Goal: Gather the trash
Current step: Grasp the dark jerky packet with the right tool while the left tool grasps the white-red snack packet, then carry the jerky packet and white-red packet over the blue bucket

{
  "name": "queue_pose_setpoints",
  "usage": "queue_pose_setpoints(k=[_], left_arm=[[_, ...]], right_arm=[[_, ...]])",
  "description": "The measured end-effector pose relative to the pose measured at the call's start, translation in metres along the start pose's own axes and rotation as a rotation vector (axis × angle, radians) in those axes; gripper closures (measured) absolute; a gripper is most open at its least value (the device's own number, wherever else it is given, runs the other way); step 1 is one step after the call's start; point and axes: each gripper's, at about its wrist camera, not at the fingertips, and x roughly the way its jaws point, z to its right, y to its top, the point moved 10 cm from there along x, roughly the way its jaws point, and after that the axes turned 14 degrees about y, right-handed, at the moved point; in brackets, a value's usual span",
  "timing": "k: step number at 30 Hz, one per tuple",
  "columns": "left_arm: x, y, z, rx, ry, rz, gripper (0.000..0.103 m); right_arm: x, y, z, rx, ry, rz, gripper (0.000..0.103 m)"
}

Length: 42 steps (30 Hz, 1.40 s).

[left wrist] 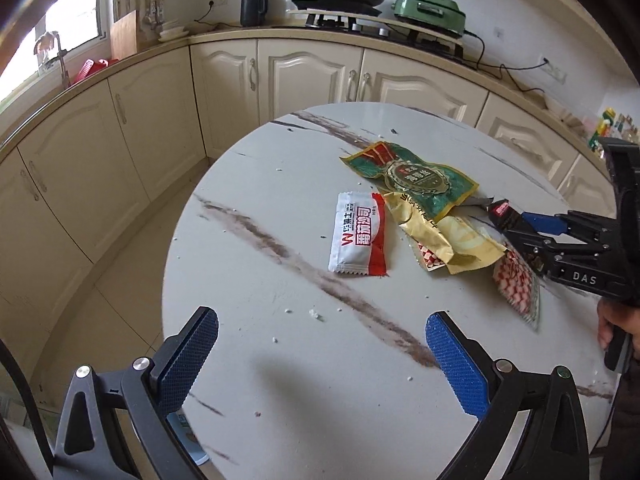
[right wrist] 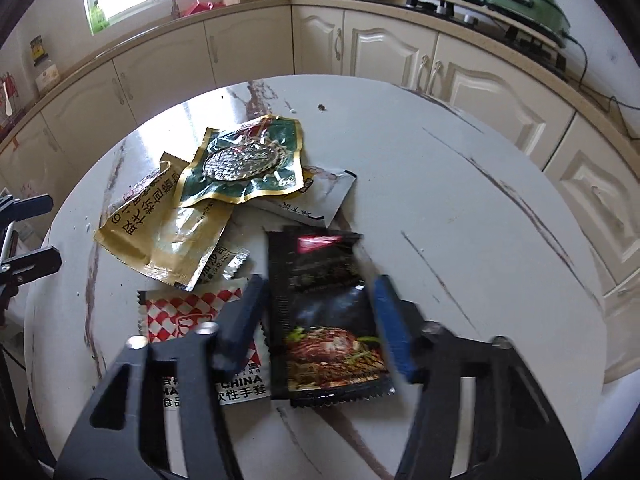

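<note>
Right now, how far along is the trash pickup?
Done: nothing visibly collected; no bin in view. In hand: right gripper straddles the black sauce packet, jaws apparently not yet closed on it. Left gripper is open and empty above the table. Left: white-red sachet, green wrapper, gold wrapper, checkered packet, plus crumbs.

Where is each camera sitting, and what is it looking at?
Left wrist: sits on the left gripper, looking across the round marble table; its open blue jaws show, plus the right gripper and the holder's hand.
Right wrist: sits on the right gripper, looking down at the black food packet between its jaws.
Both share the green-gold wrapper, table and cabinets.
</note>
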Motion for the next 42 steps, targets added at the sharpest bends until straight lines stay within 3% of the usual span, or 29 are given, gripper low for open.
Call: queue_pose_setpoints(k=[2,5,6,15,16,18,19,20,23,25,35,42], left_arm=[[0.014,0.006,-0.001,0.016,0.026,-0.009,0.001],[0.028,0.019,0.0,0.026,0.033,0.002,0.001],[0.029,0.021,0.003,0.032,0.036,0.003,0.001],[0.062,0.042,0.027,0.083,0.038,0.011,0.016],[0.062,0.044,0.028,0.081,0.033,0.017,0.022],[0.059,0.046,0.029,0.079,0.015,0.035,0.046],[0.057,0.047,0.03,0.08,-0.001,0.043,0.065],[0.057,0.047,0.031,0.081,-0.007,0.048,0.075],[0.055,0.041,0.033,0.096,-0.021,0.051,0.078],[0.052,0.038,0.033,0.085,-0.03,0.051,0.086],[-0.007,0.01,0.03,0.057,-0.121,0.107,0.089],[-0.072,-0.014,0.009,0.031,-0.159,0.17,0.089]], right_arm=[[-0.002,-0.001,0.0,-0.017,-0.01,-0.004,0.06],[-0.007,0.001,-0.002,-0.04,-0.036,0.007,0.073],[-0.01,0.001,0.0,-0.042,-0.056,0.016,0.094],[-0.019,-0.004,0.004,0.004,-0.023,0.058,0.096],[-0.019,-0.004,0.004,0.011,-0.016,0.059,0.096],[-0.019,-0.005,0.005,0.022,-0.01,0.063,0.096],[-0.02,-0.005,0.005,0.026,-0.008,0.067,0.096],[-0.021,-0.004,0.006,0.033,-0.01,0.073,0.096],[-0.02,-0.004,0.004,0.048,-0.001,0.075,0.097],[-0.02,-0.004,0.001,0.051,-0.004,0.078,0.097],[-0.054,0.003,-0.022,0.067,-0.001,0.147,0.098],[-0.093,0.018,-0.071,0.026,0.019,0.21,0.098]])
